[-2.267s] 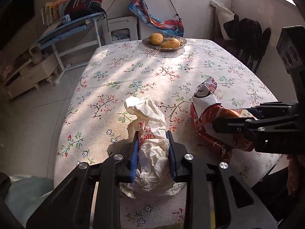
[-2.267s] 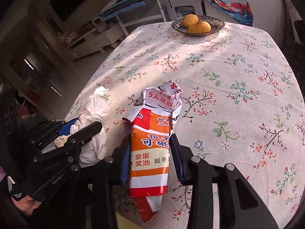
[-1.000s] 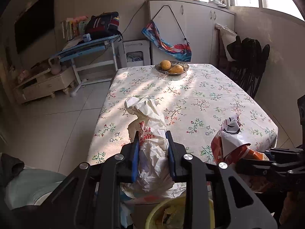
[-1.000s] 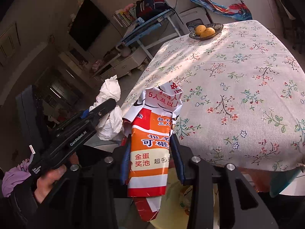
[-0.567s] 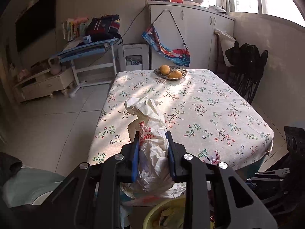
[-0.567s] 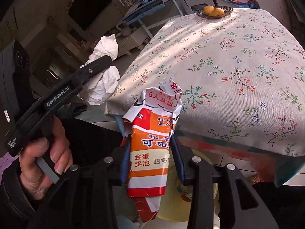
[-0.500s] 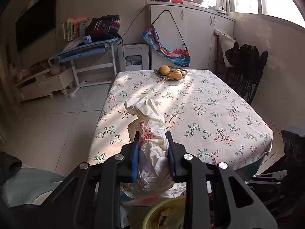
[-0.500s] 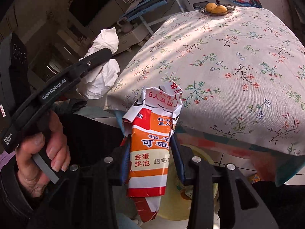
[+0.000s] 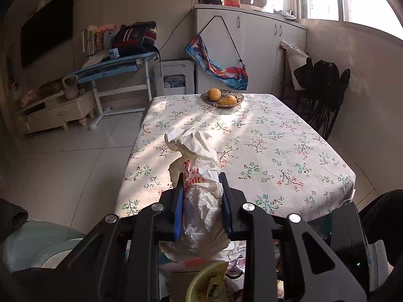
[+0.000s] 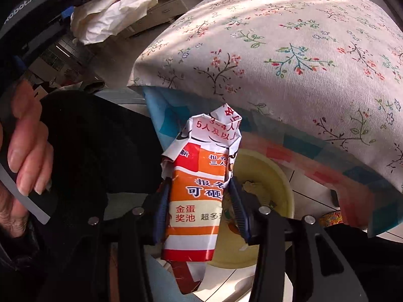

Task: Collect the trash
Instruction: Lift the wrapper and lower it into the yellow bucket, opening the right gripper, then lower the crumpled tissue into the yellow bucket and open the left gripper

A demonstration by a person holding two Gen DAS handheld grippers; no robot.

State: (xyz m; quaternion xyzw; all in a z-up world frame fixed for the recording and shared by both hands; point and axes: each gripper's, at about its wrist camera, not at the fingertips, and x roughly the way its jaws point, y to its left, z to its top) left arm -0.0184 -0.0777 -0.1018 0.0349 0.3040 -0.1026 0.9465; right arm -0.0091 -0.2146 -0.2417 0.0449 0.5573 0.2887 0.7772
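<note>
Right claw (image 10: 199, 201) pinching orange wrapper (image 10: 199, 183) upright, directly above yellow bin (image 10: 264, 176) below worktop (image 10: 289, 37) edge; left claw (image 9: 201, 201) clamping white paper wad (image 9: 199, 176), farther back.

1. The folded orange, red and white glossy paper flyer (image 10: 199, 191) held between the right gripper's (image 10: 200, 209) blue pads carries printed Chinese: red "5人及以上" on its white top, partly cut off.
2. Lower on the same flyer, white "可砸" stands on the orange band, red "金蛋 奖池" and black "超多" on the white panel.
3. The black body of the left gripper (image 10: 32, 2) shows white lettering "obotAI", its start hidden.
</note>
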